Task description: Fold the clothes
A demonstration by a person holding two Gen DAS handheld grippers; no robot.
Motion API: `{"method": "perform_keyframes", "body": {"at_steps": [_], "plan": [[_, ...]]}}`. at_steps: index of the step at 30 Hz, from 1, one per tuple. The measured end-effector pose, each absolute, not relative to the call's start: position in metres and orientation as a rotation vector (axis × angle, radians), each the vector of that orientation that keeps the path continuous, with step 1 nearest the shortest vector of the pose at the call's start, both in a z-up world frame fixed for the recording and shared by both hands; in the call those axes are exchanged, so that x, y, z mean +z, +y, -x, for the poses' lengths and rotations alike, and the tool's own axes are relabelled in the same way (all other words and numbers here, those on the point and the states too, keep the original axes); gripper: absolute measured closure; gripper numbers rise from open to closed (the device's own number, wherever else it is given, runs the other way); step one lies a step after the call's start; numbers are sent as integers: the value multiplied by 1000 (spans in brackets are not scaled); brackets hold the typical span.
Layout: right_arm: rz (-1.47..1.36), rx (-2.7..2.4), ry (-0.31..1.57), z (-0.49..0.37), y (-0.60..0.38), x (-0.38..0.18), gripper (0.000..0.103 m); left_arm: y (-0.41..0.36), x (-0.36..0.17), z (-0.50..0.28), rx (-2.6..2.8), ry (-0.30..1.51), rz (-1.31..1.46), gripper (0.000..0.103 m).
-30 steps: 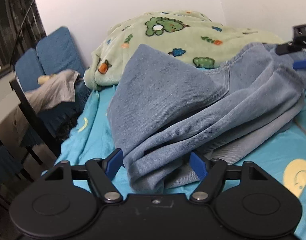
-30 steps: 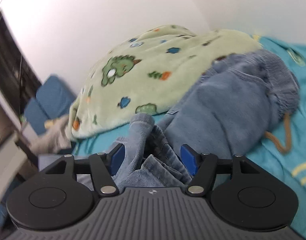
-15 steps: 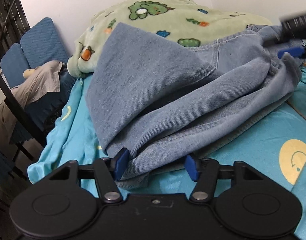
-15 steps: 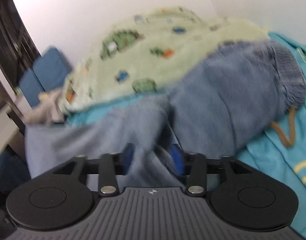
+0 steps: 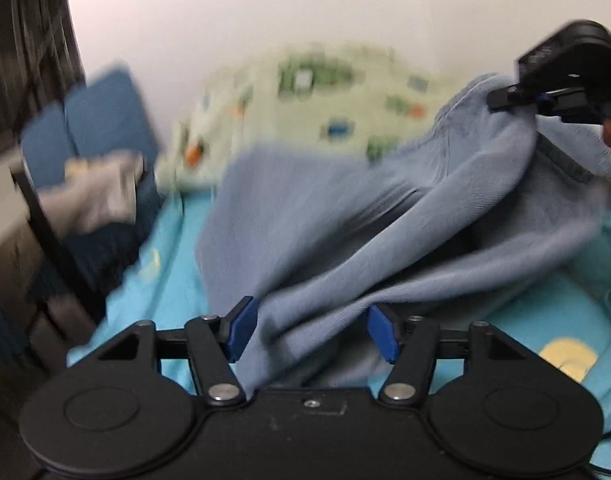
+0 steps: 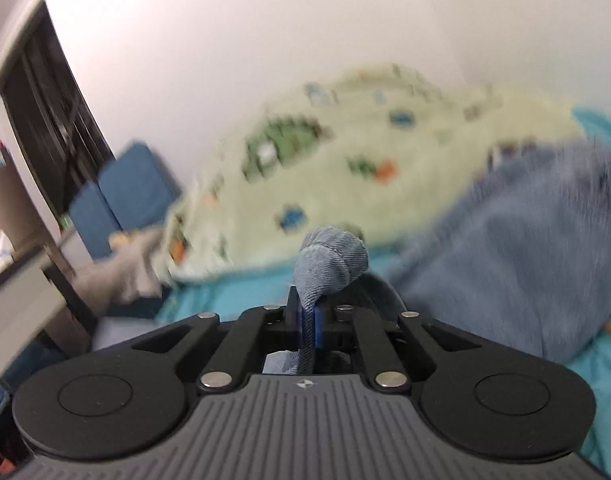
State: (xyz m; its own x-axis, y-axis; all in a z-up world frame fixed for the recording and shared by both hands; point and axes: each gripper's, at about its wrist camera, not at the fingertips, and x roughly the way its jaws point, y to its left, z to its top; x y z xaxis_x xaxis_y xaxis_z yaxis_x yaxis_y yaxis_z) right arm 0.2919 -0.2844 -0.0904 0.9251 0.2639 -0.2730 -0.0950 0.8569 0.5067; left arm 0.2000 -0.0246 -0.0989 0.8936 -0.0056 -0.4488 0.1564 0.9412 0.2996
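R gripper (image 6: 306, 322) pinching jeans (image 6: 331, 260), L gripper (image 5: 311, 334) spread

The right gripper (image 6: 307, 322) pinches a bunched fold of blue jeans (image 6: 331, 260) above the turquoise bedsheet (image 6: 233, 290), a green blanket (image 6: 345, 160) behind.

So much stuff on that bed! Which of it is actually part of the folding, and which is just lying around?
Part of the job:
- blue jeans
- right gripper, jaws shut on a bunch of the denim
- left gripper, jaws open either side of the jeans' near edge

Just lying about:
- green dinosaur blanket
- turquoise bedsheet
- blue chair cushions
- grey garment on the chair
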Motion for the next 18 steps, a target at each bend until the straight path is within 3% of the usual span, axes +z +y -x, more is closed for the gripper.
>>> {"method": "perform_keyframes", "body": {"at_steps": [3, 6, 9, 11, 14, 15, 18], "plan": [[-512, 111, 350, -275, -286, -78, 98, -28, -84, -184, -144, 352, -306, 39], [-467, 9, 477, -264, -290, -105, 98, -29, -73, -176, -230, 308, -244, 39], [-594, 5, 670, -267, -310, -150, 97, -30, -72, -178, -277, 328, -179, 38], [-686, 31, 684, -264, -323, -154, 94, -32, -78, -188, -268, 381, -158, 38], [-721, 27, 605, -255, -342, -133, 81, -31, -90, -204, -209, 438, -178, 38], [-725, 18, 567, -251, -349, -125, 67, -28, -93, -209, -189, 459, -181, 38], [-791, -70, 467, -248, -381, -113, 40, -21, -98, -221, -151, 506, -152, 38]]}}
